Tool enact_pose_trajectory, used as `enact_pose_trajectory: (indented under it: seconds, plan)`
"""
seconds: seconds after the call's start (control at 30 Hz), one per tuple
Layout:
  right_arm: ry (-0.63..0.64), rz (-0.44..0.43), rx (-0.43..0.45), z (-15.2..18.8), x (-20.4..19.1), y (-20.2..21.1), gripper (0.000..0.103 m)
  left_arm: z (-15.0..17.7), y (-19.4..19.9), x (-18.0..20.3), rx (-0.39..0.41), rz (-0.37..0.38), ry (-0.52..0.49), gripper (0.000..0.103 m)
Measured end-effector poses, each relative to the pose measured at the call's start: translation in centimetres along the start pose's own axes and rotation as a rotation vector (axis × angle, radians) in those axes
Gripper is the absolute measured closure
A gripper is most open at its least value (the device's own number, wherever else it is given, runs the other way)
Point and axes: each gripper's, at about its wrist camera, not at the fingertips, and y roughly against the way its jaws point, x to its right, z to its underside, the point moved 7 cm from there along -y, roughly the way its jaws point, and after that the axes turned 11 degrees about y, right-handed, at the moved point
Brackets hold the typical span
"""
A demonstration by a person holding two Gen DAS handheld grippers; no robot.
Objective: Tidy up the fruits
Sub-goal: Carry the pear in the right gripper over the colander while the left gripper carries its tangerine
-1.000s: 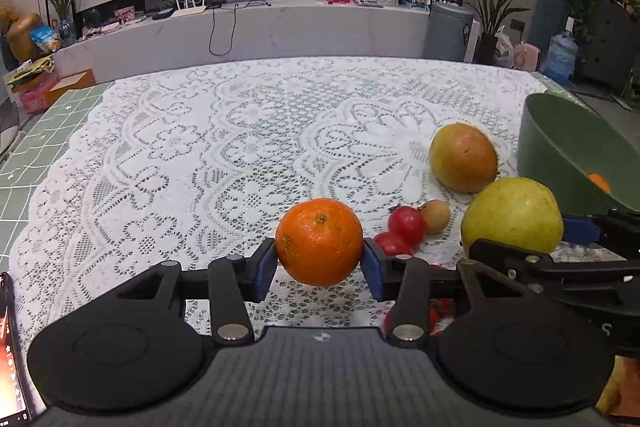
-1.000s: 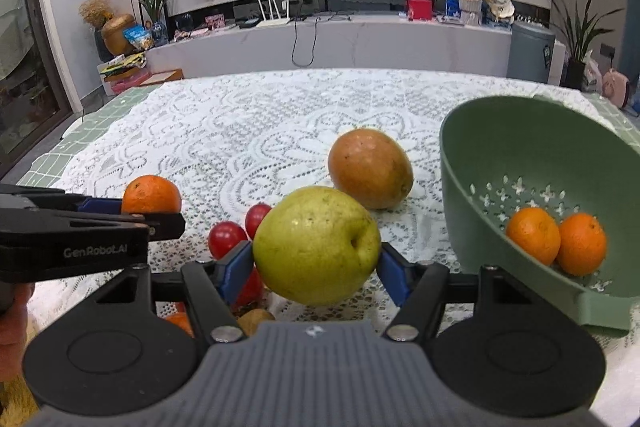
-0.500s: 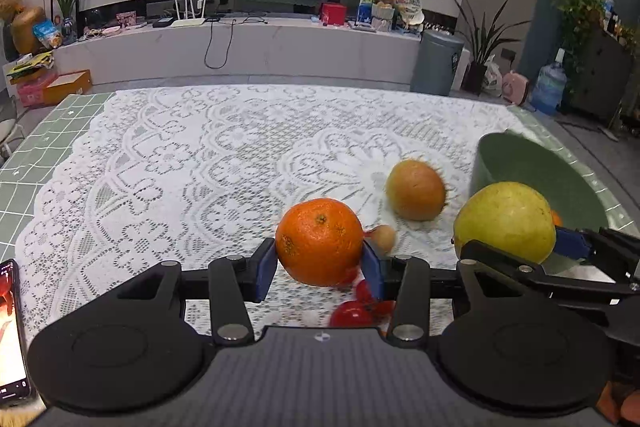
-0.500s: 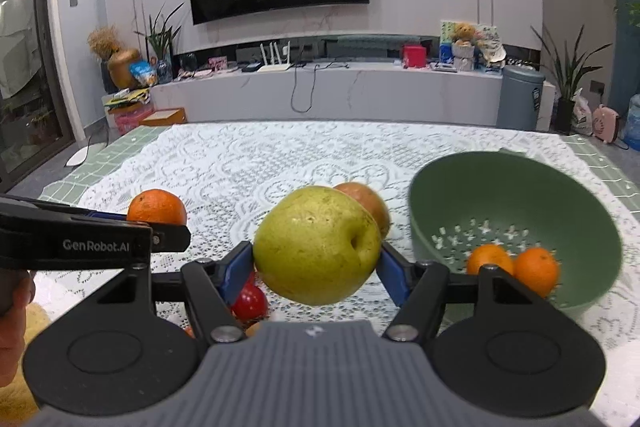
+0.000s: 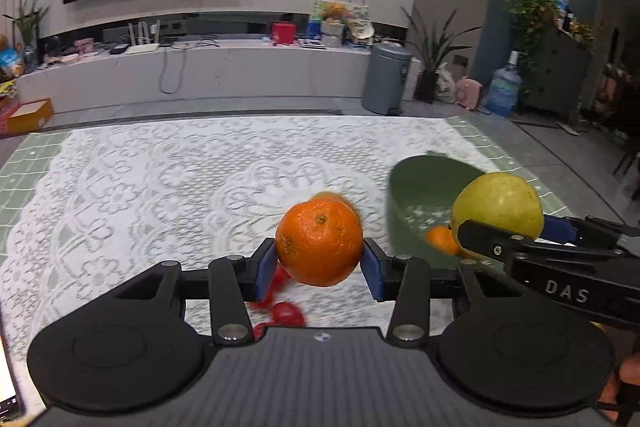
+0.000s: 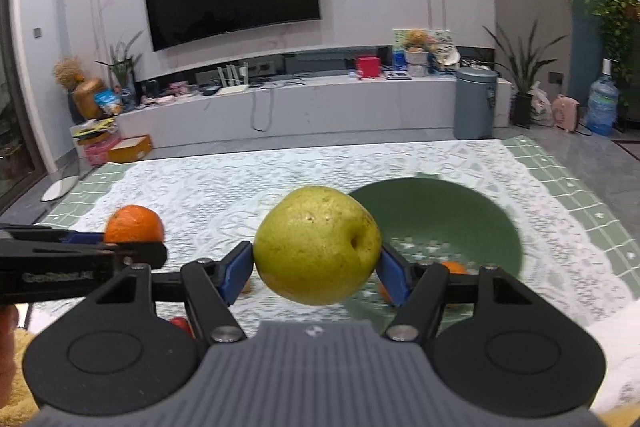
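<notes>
My left gripper (image 5: 319,263) is shut on an orange (image 5: 319,242) and holds it well above the lace tablecloth (image 5: 168,195). My right gripper (image 6: 316,269) is shut on a yellow-green pear (image 6: 317,250), also held high. The pear also shows in the left wrist view (image 5: 498,205), and the orange in the right wrist view (image 6: 134,224). A green colander bowl (image 6: 448,211) stands on the table to the right, below the pear, with oranges (image 6: 454,267) inside. Small red fruits (image 5: 286,313) lie on the cloth below the left gripper.
A brownish round fruit (image 5: 328,195) is mostly hidden behind the held orange. A phone edge (image 5: 8,383) lies at the near left. Beyond the table are a TV wall, a low cabinet and a grey bin (image 5: 386,77).
Both grippers have risen with their fruits still held. The table, bowl and loose fruits now sit lower and farther in both views, and the right gripper has come closer over the bowl.
</notes>
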Motion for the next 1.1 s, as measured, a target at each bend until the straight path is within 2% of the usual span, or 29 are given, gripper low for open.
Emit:
enact_pose_trajectory:
  seconds: [0.27, 0.57, 0.9, 1.1]
  plan:
    - [0.003, 0.083, -0.087, -0.5, 4.9, 0.2, 0.039, -0.7, -2.4, 4.7, -0.065, 0.092, -0.049, 0.052]
    - [0.030, 0.106, -0.206, -0.2, 9.0, -1.9, 0.039, -1.9, -5.5, 9.3, -0.115, 0.167, -0.092, 0.052]
    - [0.062, 0.085, -0.315, 1.1, 10.8, -4.7, 0.039, -1.5, -9.4, 11.9, -0.192, 0.171, -0.173, 0.052]
    - [0.079, 0.048, -0.381, 1.8, 10.8, -6.4, 0.039, -0.8, -11.4, 12.2, -0.237, 0.128, -0.226, 0.052]
